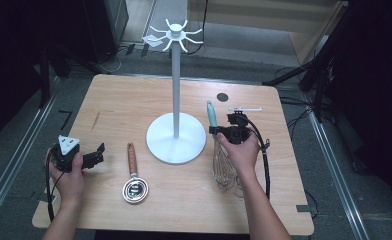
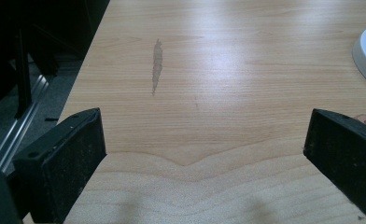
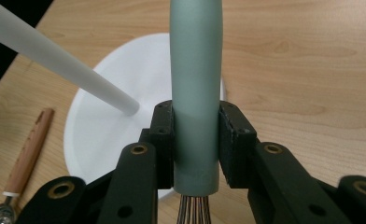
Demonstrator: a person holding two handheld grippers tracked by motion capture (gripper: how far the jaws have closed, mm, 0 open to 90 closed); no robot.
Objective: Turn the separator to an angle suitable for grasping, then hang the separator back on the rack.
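High view shows our right hand (image 1: 241, 150) near the worktop's (image 1: 194, 200) right edge, forearm reaching forward, its right tool (image 1: 215, 131) clamped on the whisk's (image 1: 223, 167) teal handle beside the white stand (image 1: 176, 136); near the left edge, our left tool (image 1: 100, 154) rests with jaws wide apart, gripping nothing.

Wire balloon whisk with a smooth teal cylindrical handle (image 1: 212, 116): handle clamped low, near the wires, between the right tongs (image 3: 196, 140). Wire head (image 1: 223, 167) points toward the desk's (image 1: 134, 100) near edge.
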